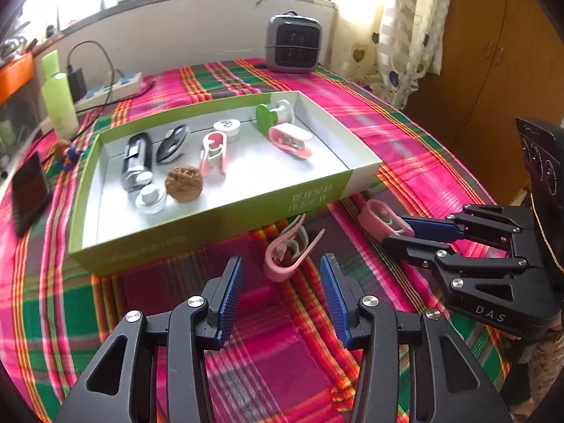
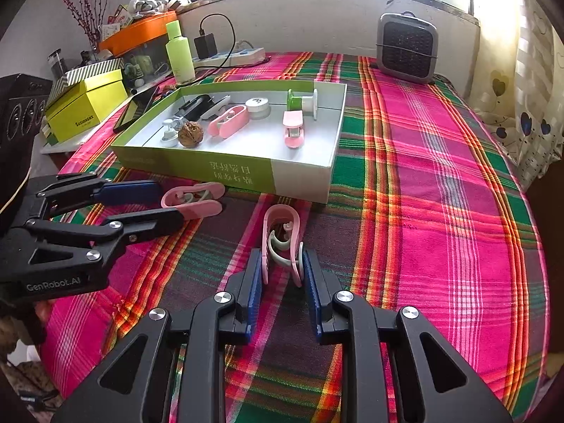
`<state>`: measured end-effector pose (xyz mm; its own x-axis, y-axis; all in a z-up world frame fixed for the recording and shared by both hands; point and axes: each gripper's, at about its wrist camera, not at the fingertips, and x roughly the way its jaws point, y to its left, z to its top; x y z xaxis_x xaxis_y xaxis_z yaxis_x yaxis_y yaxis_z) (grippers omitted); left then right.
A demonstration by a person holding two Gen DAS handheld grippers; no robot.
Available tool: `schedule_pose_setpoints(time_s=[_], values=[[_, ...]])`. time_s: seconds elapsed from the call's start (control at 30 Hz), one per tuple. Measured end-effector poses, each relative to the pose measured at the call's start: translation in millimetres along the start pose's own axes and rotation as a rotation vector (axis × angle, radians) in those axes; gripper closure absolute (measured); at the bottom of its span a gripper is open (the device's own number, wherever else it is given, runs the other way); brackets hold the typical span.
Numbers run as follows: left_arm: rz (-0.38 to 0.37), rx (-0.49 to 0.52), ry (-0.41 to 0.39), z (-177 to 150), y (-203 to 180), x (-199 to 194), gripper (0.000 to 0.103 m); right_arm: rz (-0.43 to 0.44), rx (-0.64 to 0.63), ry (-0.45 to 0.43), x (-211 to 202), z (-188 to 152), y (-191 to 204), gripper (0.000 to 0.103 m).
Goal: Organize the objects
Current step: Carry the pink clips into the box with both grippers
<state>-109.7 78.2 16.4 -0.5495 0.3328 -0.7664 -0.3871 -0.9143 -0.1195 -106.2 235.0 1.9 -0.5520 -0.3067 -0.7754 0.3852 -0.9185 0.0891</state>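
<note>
A green and white shallow box (image 1: 317,195) (image 2: 303,179) on the plaid cloth holds two pink clips, a walnut (image 1: 184,183), a green spool (image 1: 273,114) and several small items. Two pink clips lie on the cloth in front of the box. My left gripper (image 1: 282,264) (image 2: 169,202) is open, its fingers on either side of one clip (image 1: 287,253) (image 2: 197,199). My right gripper (image 2: 282,259) (image 1: 398,232) has its blue pads against both sides of the other clip (image 2: 282,232) (image 1: 379,216).
A grey heater (image 1: 294,43) (image 2: 407,46) stands at the back. A green bottle (image 2: 179,51), a power strip (image 1: 112,90), a phone (image 1: 30,192) and a yellow box (image 2: 86,105) are at the left. A wooden cabinet (image 1: 493,70) stands at the right.
</note>
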Motion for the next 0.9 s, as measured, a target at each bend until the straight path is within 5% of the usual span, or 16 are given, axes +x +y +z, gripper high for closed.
schedule_pose_setpoints(time_s=[0.57,0.9], values=[[0.016,0.060,0.008,10,-12,19,0.060,-0.033,-0.037,0.006,8,9,4,0.069],[0.053,0.076,0.003,11,-13,20,0.074,-0.037,-0.030,0.006,9,11,4,0.069]])
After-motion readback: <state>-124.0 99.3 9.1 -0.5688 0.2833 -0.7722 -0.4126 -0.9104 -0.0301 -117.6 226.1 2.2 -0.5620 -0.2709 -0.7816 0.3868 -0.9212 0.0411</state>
